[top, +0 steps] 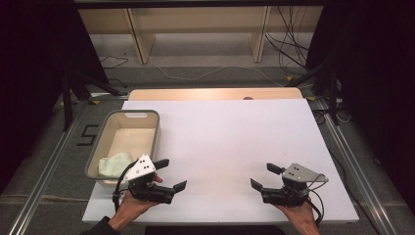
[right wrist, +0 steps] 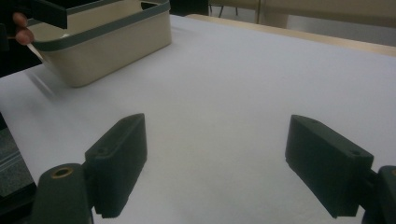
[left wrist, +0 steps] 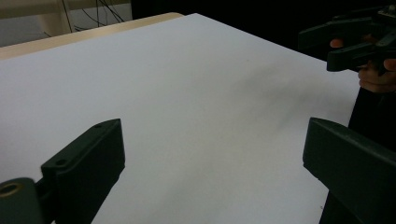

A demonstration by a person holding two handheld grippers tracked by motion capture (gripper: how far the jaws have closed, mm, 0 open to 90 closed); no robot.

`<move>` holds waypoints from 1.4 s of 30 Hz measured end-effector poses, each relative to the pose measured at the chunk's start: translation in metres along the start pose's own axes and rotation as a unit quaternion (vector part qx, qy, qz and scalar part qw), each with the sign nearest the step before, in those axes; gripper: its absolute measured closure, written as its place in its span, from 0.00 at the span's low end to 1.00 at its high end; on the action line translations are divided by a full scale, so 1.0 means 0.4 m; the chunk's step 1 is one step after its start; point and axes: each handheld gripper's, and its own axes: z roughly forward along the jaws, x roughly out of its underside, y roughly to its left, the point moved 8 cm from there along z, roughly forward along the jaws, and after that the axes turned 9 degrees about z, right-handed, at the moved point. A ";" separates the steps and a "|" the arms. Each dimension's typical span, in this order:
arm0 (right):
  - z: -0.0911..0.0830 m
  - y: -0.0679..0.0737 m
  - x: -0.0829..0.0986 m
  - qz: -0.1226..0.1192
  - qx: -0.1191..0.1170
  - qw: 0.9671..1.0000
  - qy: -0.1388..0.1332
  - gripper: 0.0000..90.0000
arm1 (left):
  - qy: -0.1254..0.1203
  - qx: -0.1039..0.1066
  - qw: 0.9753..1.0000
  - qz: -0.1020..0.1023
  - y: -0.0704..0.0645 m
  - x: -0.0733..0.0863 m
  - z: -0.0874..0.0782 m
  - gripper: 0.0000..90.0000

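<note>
I have both grippers low over the near edge of the white tabletop (top: 220, 142), and neither has hold of anything. The left gripper (top: 171, 175) has its fingers spread wide, with bare board between them in the left gripper view; the right gripper (top: 266, 176) is just as wide open, again with nothing but white surface between its fingers (right wrist: 119, 163). Each points inward across the board, so each camera catches the other hand far off at its edge.

The thing nearest my work is the pale green cloth (top: 115, 164). It lies crumpled in the near end of the beige bin (top: 128, 115), just beyond and to the outer side of the left fingers, and well apart from the right fingers across the whole board. I judge it belongs there as the finished spot: the bin keeps it gathered and off the open surface. I can't tell from here how it is folded.

I'd read the hands as parked, wide open and apart so nothing snags and the middle of the board stays free. If the cloth is next, the left hand is the obvious one to use, since the bin wall (right wrist: 102, 49) sits right beside it; the risk is clipping that rim on the way in
</note>
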 end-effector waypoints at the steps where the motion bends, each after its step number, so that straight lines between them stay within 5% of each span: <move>1: 0.000 0.000 0.000 0.001 0.000 1.000 0.000 0.24 | 0.000 -0.001 1.000 0.001 0.001 -0.001 0.000 0.06; 10: -0.002 0.004 -0.004 0.001 -0.001 1.000 -0.004 0.24 | 0.003 -0.006 1.000 -0.007 0.007 -0.004 0.004 0.06; 15: -0.004 0.005 -0.006 0.003 -0.003 1.000 -0.007 0.24 | -0.020 -0.016 0.999 -0.021 0.028 -0.033 -0.013 0.05; 26: -0.003 0.006 -0.007 0.003 -0.003 1.000 -0.005 0.25 | -0.003 -0.034 0.999 -0.017 0.045 -0.059 -0.015 0.05; 33: -0.001 0.010 -0.006 -0.001 -0.003 1.000 -0.002 0.25 | 0.024 -0.086 0.995 -0.041 0.107 -0.084 -0.013 0.07; 38: -0.001 0.008 -0.006 0.000 -0.002 1.000 -0.001 0.25 | 0.039 -0.099 0.993 -0.057 0.132 -0.093 -0.009 0.07; 42: 0.001 0.010 -0.006 -0.001 -0.003 1.000 -0.001 0.25 | 0.063 -0.121 0.990 -0.046 0.159 -0.093 0.000 0.07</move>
